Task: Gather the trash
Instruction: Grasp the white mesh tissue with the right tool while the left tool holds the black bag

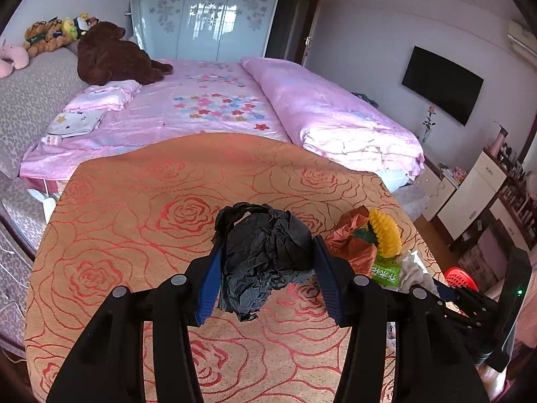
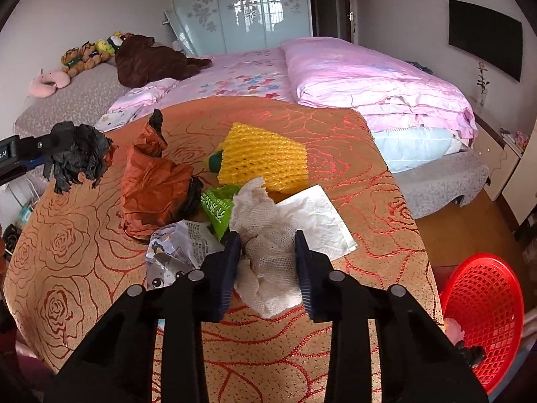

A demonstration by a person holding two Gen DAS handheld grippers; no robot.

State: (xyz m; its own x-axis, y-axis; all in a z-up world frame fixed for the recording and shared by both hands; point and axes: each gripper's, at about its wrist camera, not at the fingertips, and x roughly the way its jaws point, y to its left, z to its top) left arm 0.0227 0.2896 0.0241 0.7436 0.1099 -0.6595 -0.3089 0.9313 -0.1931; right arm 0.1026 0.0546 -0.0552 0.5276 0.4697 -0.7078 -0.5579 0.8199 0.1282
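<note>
A desk (image 2: pixel 386 201) under an orange rose-patterned cloth stands against a bed (image 1: pixel 208 107) with pink bedding, soft toys along its far side. Wardrobe doors (image 1: pixel 208 10) and a wall television (image 1: pixel 441 84) close off the room. The left gripper (image 1: pixel 266 262) has its fingers clenched on a crumpled black bag (image 1: pixel 265 252), held above the cloth. The right gripper (image 2: pixel 268 265) grips a white mesh wad (image 2: pixel 268 252) beside orange, yellow and green scraps. A red basket (image 2: pixel 486 315) sits off the desk's right edge.
</note>
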